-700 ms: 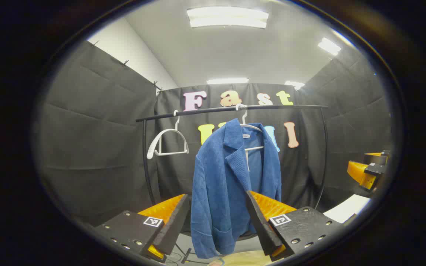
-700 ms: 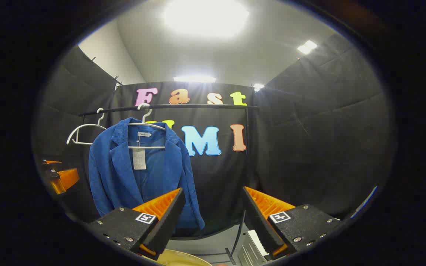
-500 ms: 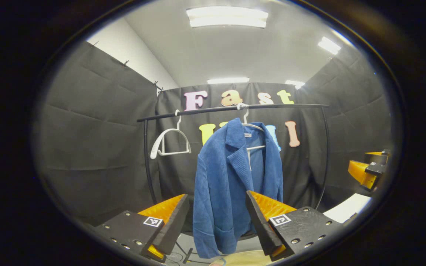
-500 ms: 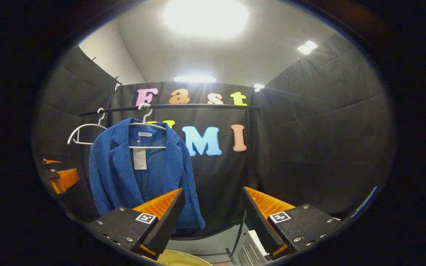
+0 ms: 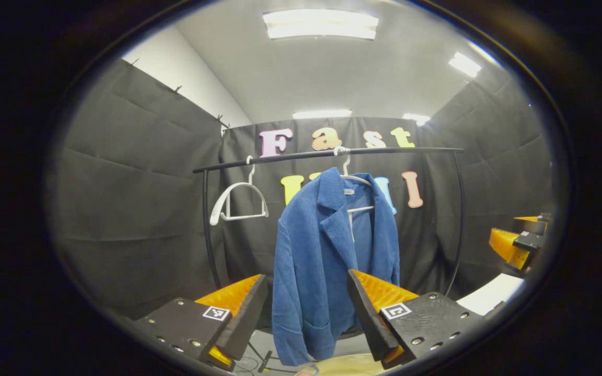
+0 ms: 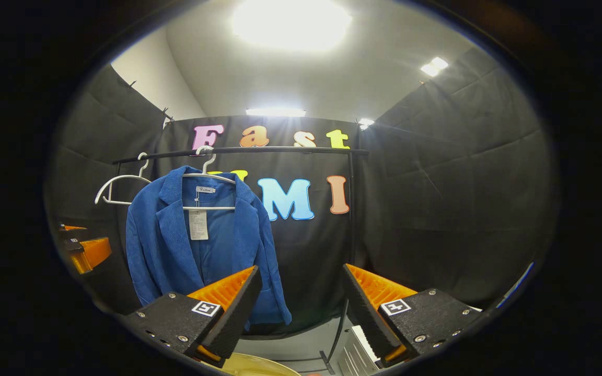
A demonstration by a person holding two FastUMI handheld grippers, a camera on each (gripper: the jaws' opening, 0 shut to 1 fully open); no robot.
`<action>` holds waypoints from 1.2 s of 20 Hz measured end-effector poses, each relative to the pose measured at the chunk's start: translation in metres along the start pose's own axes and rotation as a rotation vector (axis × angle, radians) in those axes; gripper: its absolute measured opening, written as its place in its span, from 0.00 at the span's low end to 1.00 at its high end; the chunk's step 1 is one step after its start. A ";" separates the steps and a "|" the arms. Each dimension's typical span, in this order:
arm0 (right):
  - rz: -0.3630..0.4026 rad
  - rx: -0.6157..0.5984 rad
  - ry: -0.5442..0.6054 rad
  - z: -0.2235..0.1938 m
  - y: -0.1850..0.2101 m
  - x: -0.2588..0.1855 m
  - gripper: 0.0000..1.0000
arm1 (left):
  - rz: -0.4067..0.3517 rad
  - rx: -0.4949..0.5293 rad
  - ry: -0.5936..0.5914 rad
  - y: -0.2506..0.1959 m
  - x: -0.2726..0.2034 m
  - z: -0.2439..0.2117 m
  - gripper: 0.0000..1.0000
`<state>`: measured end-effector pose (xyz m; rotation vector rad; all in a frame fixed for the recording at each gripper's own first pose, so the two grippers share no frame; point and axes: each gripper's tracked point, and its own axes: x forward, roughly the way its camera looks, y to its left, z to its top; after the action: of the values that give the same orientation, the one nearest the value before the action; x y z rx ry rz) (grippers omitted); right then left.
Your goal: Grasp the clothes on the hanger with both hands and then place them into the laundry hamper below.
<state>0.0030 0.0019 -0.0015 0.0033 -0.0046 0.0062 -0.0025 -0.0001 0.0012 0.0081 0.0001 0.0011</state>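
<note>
Clearly, nothing of the task is done yet. A blue jacket (image 5: 332, 261) is seen hung on a white hanger (image 5: 356, 180) from the black rail (image 5: 327, 153), at 12 o'clock ahead of the left gripper (image 5: 307, 308) and at 10 o'clock ahead of the right gripper (image 6: 301, 303). Both grippers are held wide, with nothing between their fingers, and both are kept well short of the cloth. A 2nd hanger (image 5: 238, 201) is left bare on the rail at 11 o'clock in the left gripper view. A pale rim, judged to be the hamper (image 6: 251, 364), is glimpsed at 6 o'clock, below the jacket. All is left to do: the jacket is to be approached, gripped at 2 points, lifted off the hanger and lowered into the hamper.
</note>
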 end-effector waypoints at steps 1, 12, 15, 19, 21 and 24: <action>-0.001 0.000 -0.001 0.000 -0.001 0.001 0.95 | 0.000 0.000 -0.001 -0.001 0.000 0.000 0.95; 0.060 0.007 -0.041 0.024 0.005 0.039 0.95 | 0.011 -0.009 -0.049 -0.018 0.019 0.030 0.95; 0.093 0.013 -0.063 0.034 0.012 0.058 0.95 | 0.025 -0.007 -0.076 -0.026 0.036 0.041 0.95; 0.138 0.033 -0.080 0.042 0.021 0.089 0.95 | 0.042 -0.016 -0.096 -0.035 0.056 0.054 0.93; 0.159 0.043 -0.088 0.045 0.025 0.105 0.95 | 0.056 -0.010 -0.103 -0.039 0.065 0.058 0.88; 0.197 0.066 -0.087 0.047 0.034 0.131 0.95 | 0.077 -0.003 -0.107 -0.046 0.082 0.061 0.88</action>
<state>0.1334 0.0362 0.0461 0.0692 -0.0920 0.2033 0.0794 -0.0462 0.0615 0.0056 -0.1074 0.0773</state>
